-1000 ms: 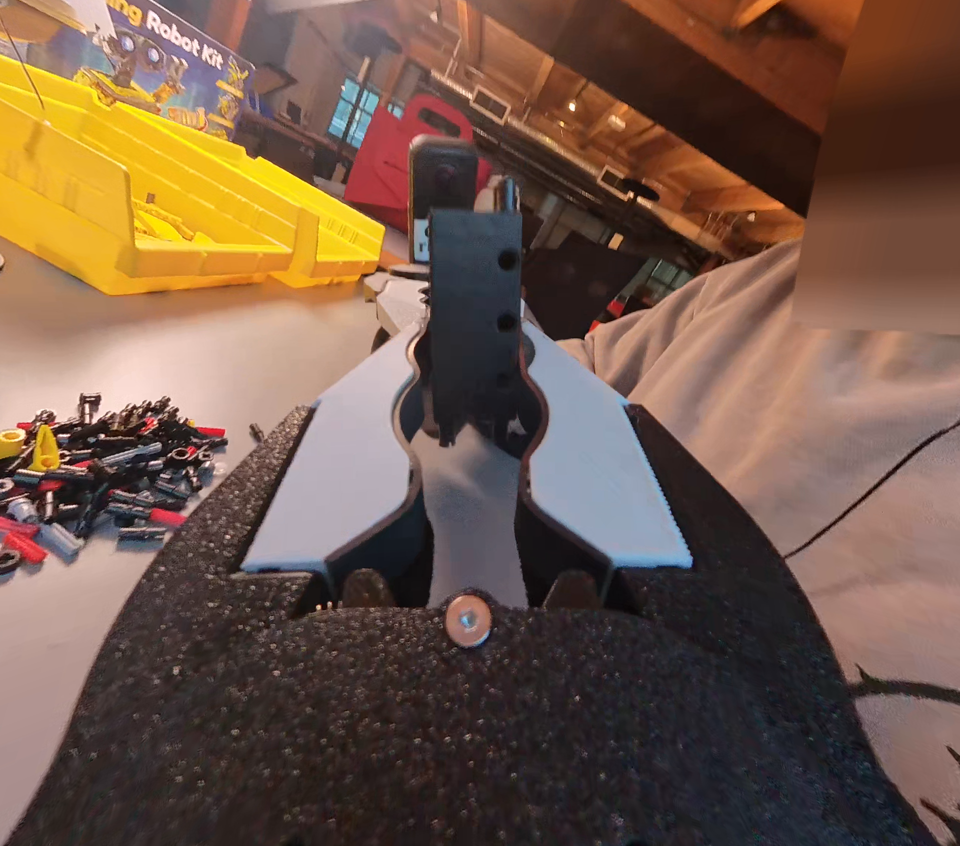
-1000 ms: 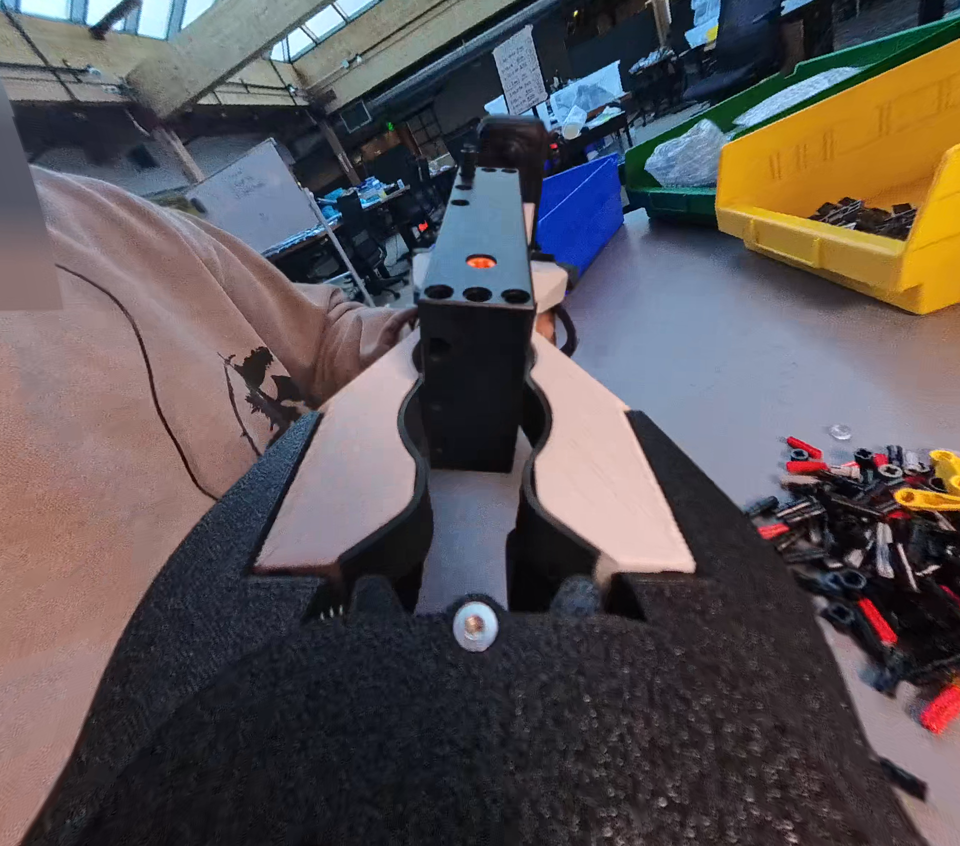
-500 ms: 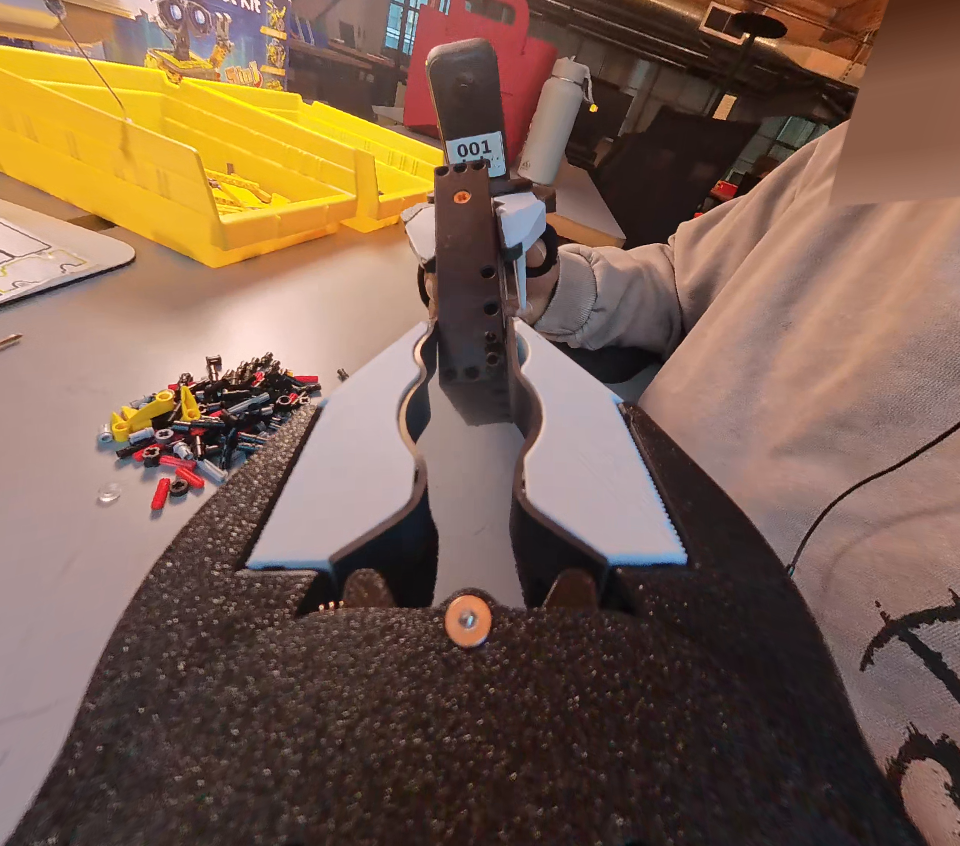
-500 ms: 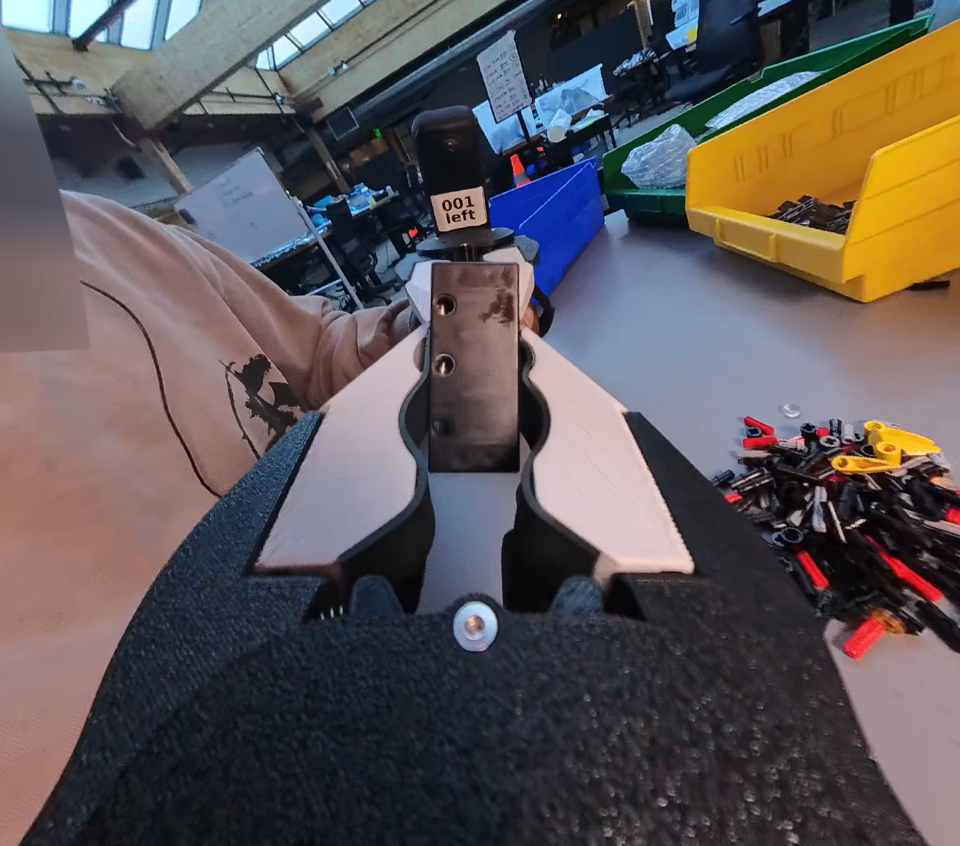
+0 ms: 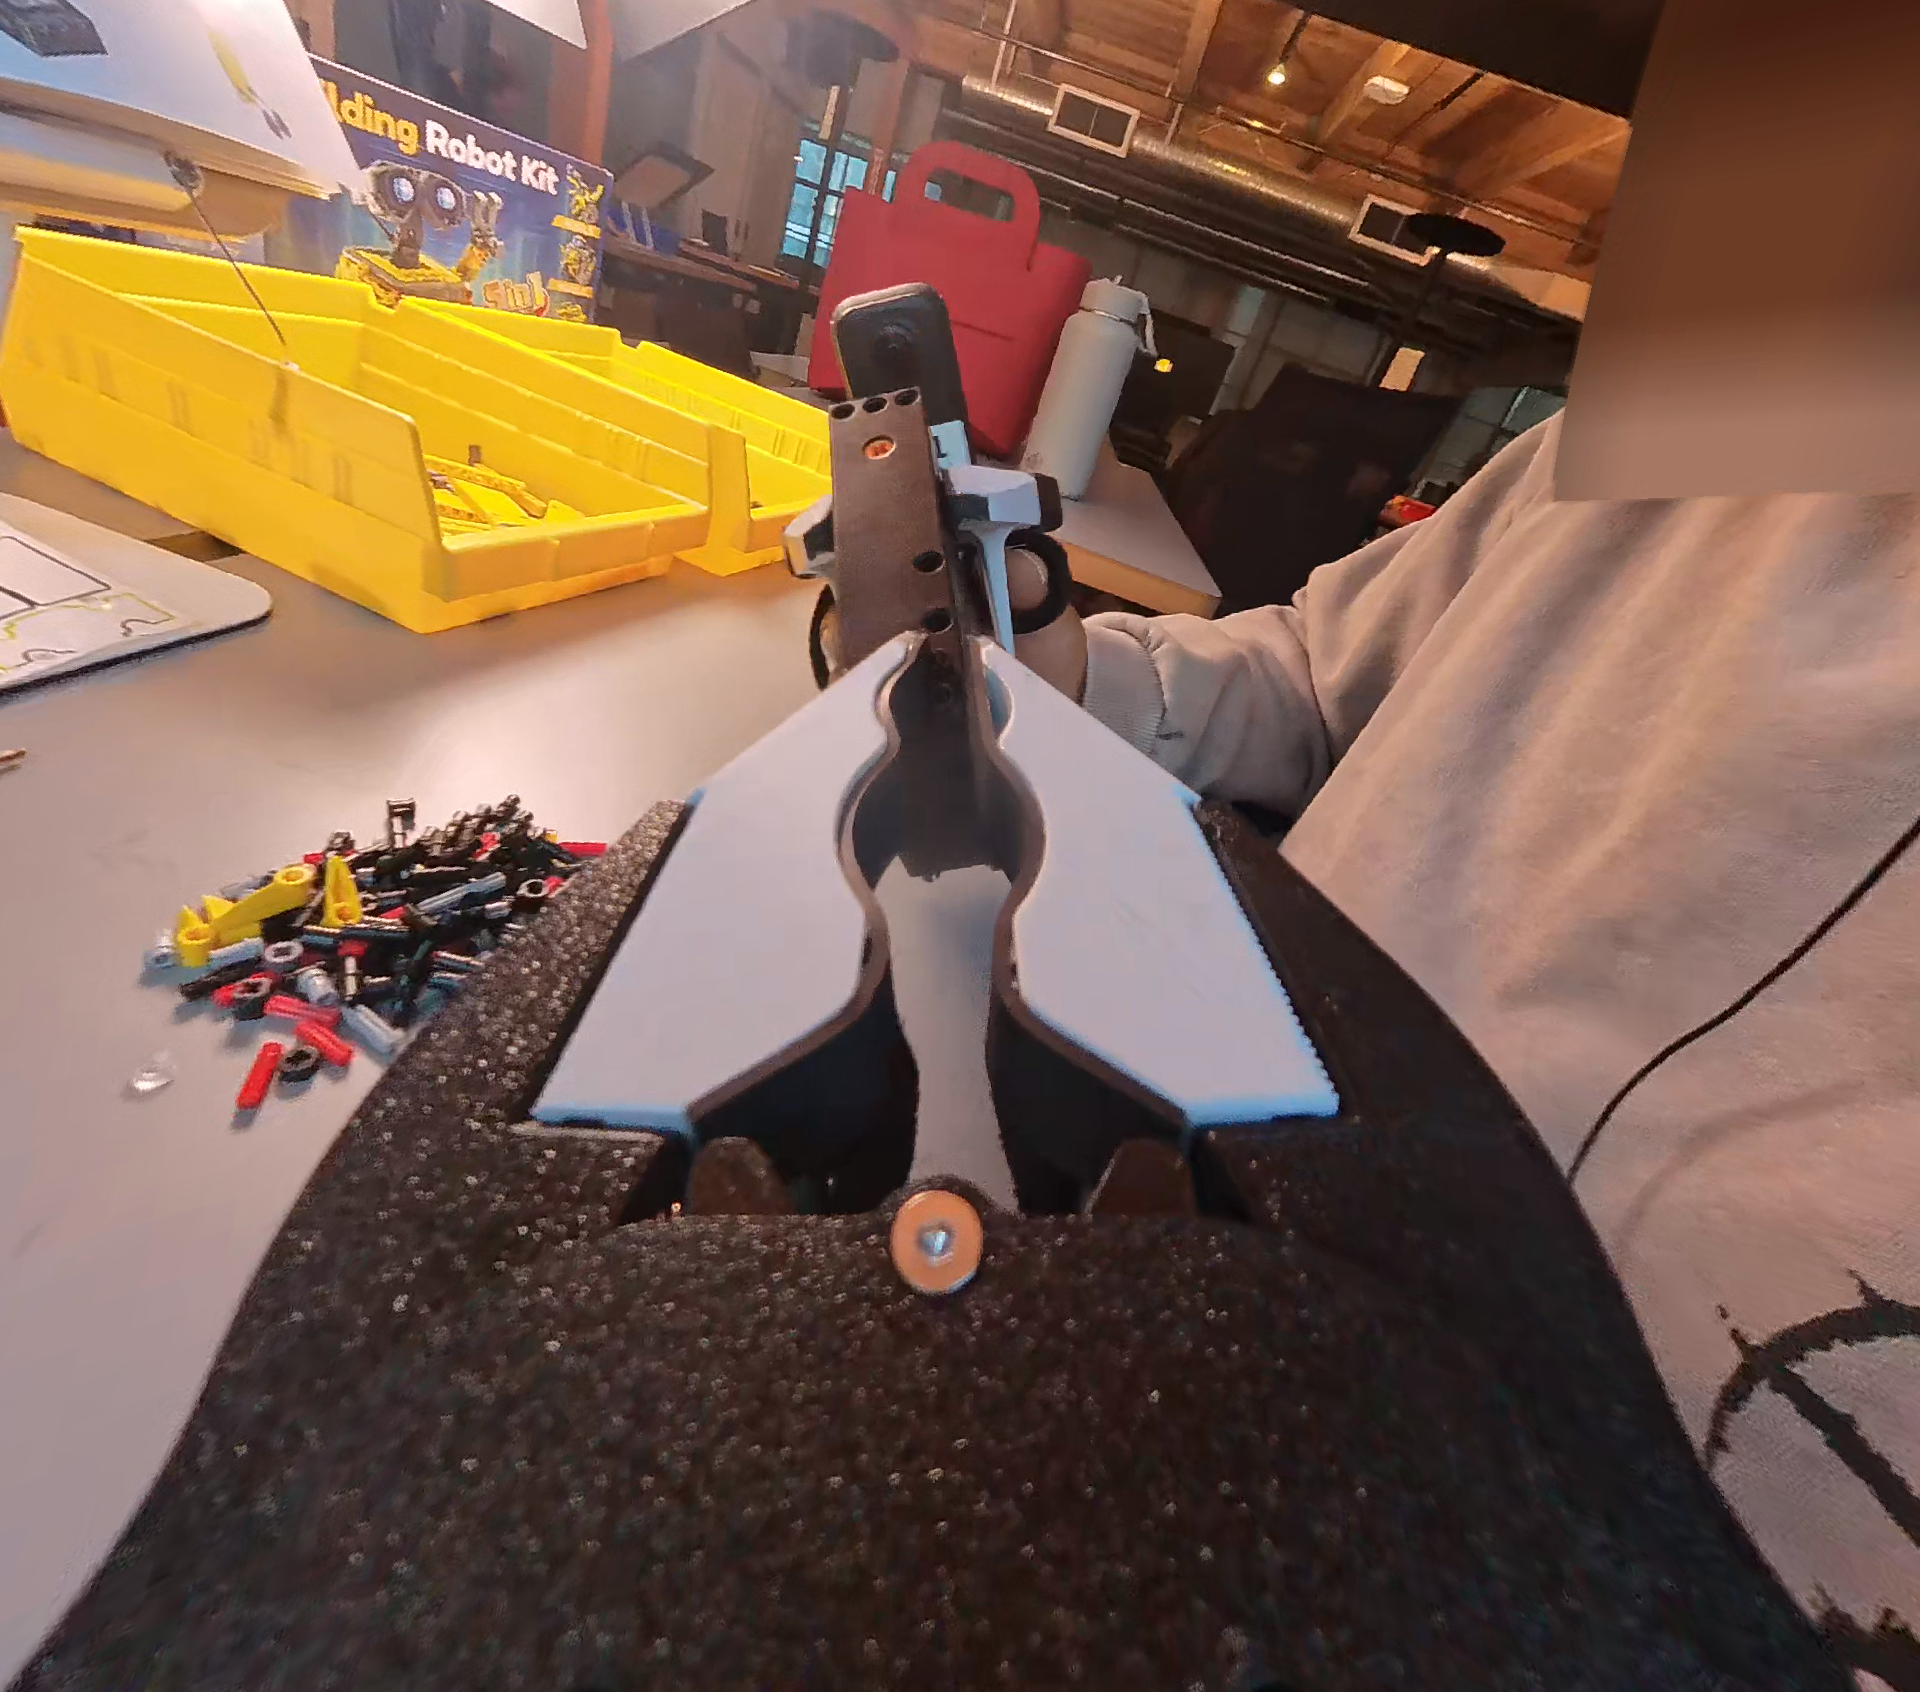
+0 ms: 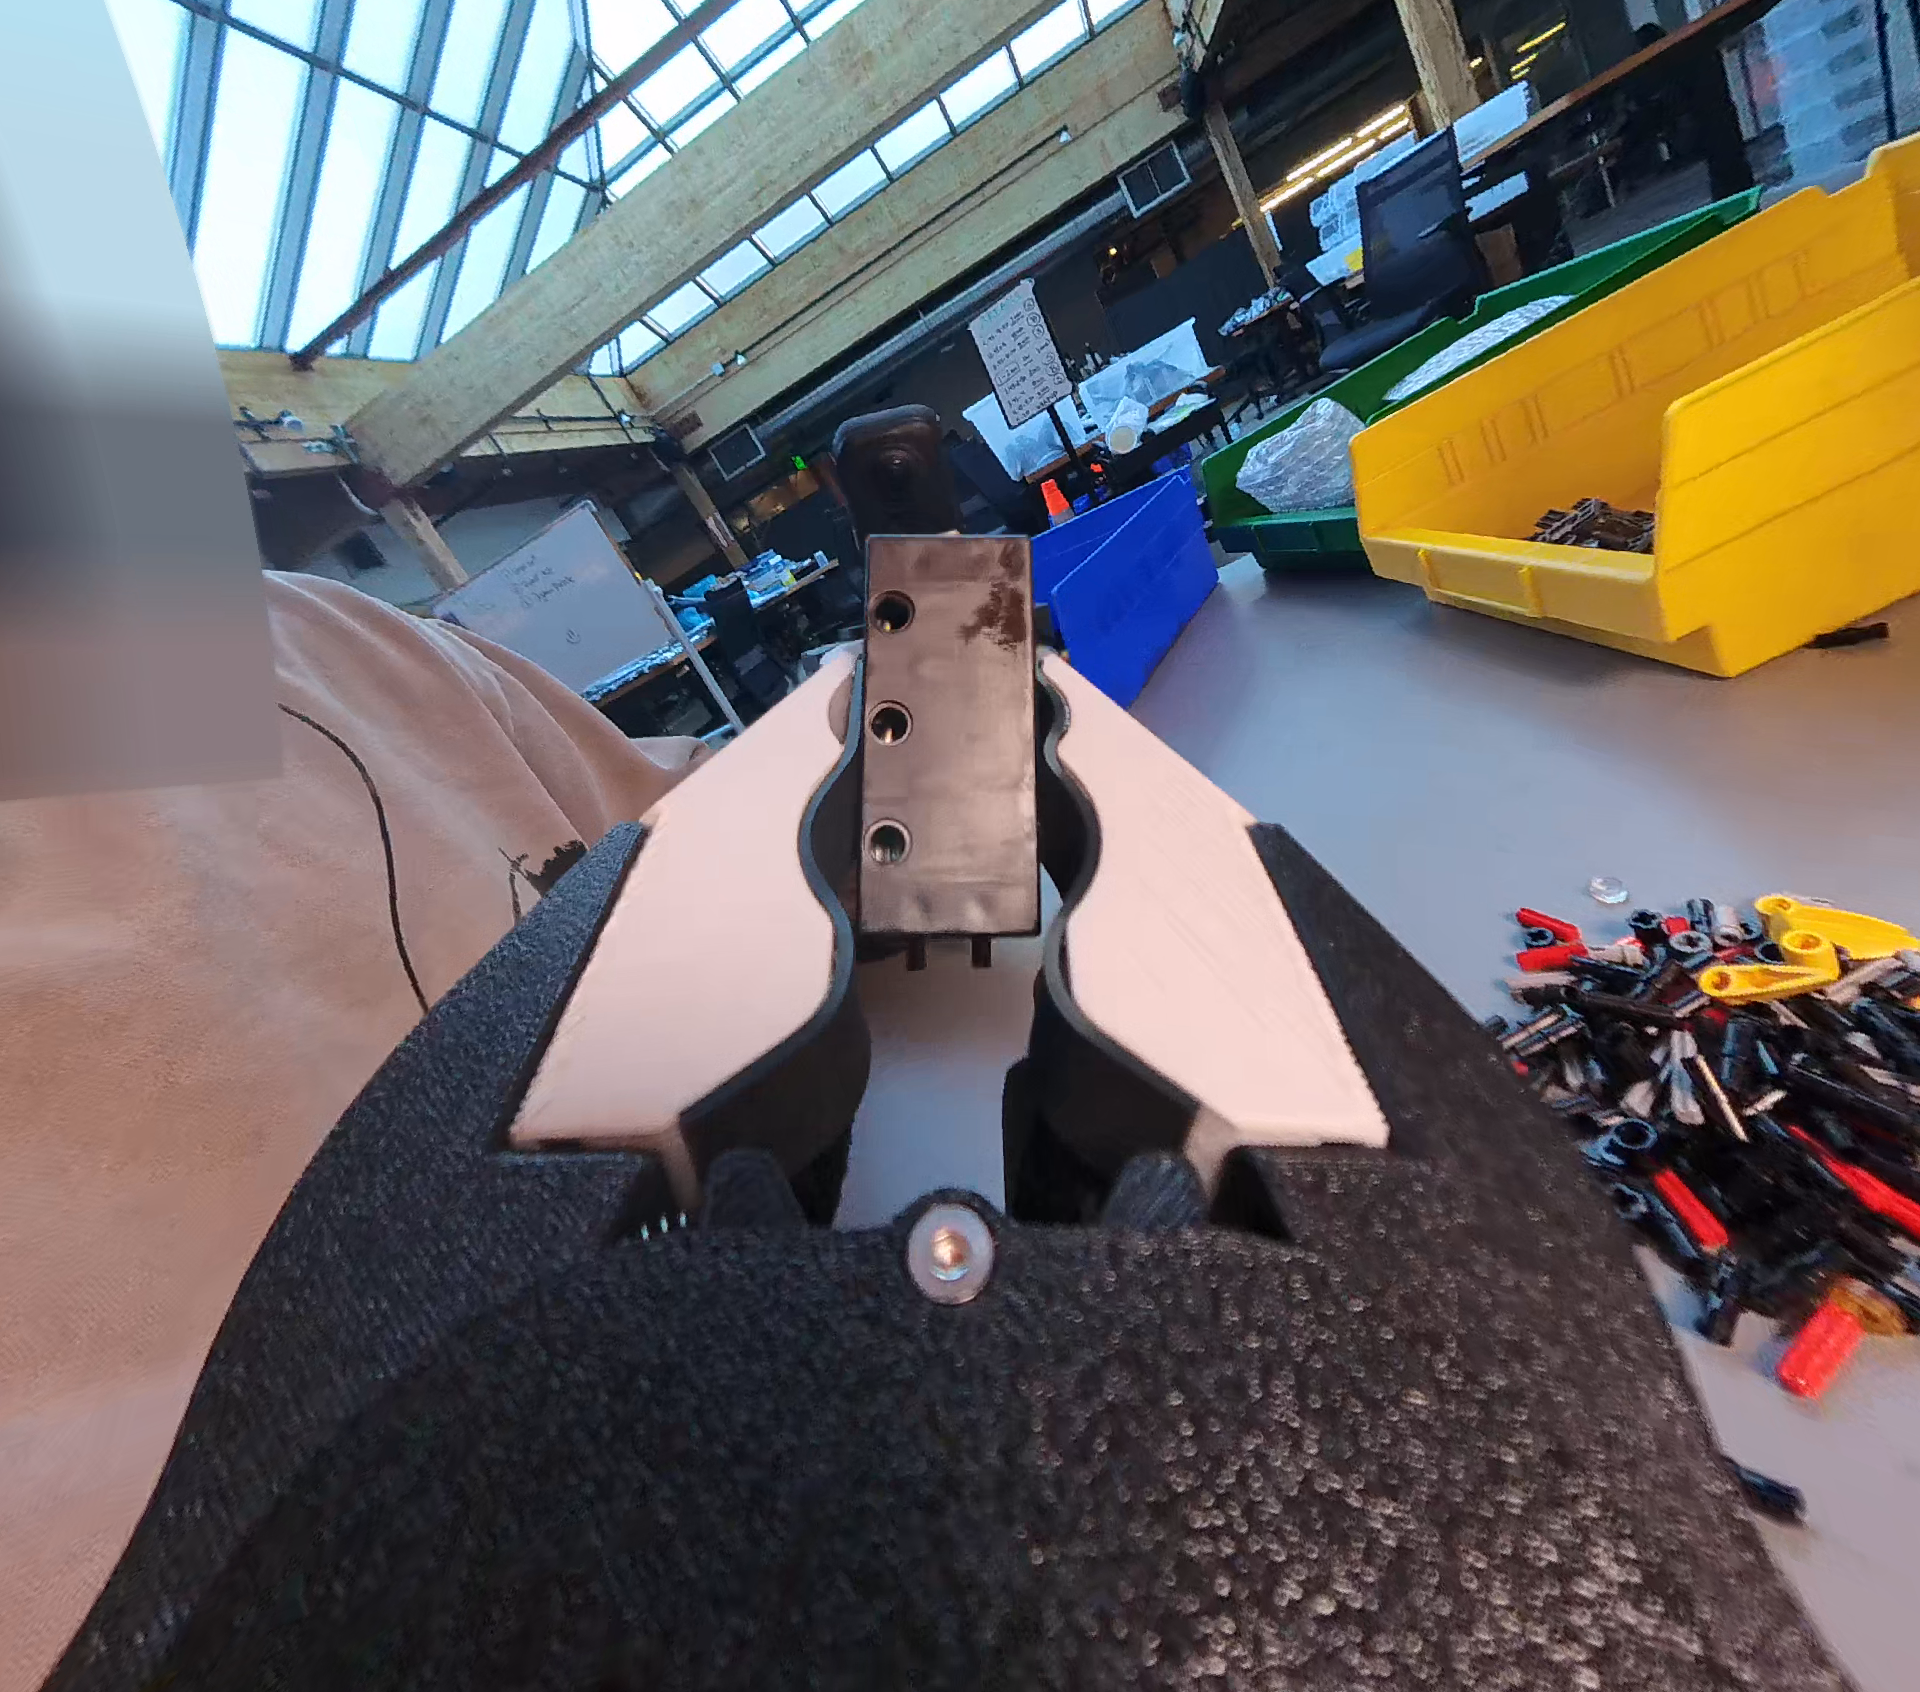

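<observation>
The left tool [image 5: 940, 666] and right tool [image 6: 951, 707] are pointed at each other at frame centre, each one's dark tip lying between the other's narrowly set jaws; whether either is clenched cannot be told. One heap of small parts [image 6: 1745, 1050] is seen on the worktop [image 6: 1403, 759], with two yellow bins [image 6: 1538, 499], one green bin [image 6: 1455, 354] and one blue bin [image 6: 1132, 562] beyond.

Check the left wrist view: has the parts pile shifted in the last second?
No. The parts pile lies in the same spot short of the yellow bin, clear bead beside it; only the view swung.
</observation>
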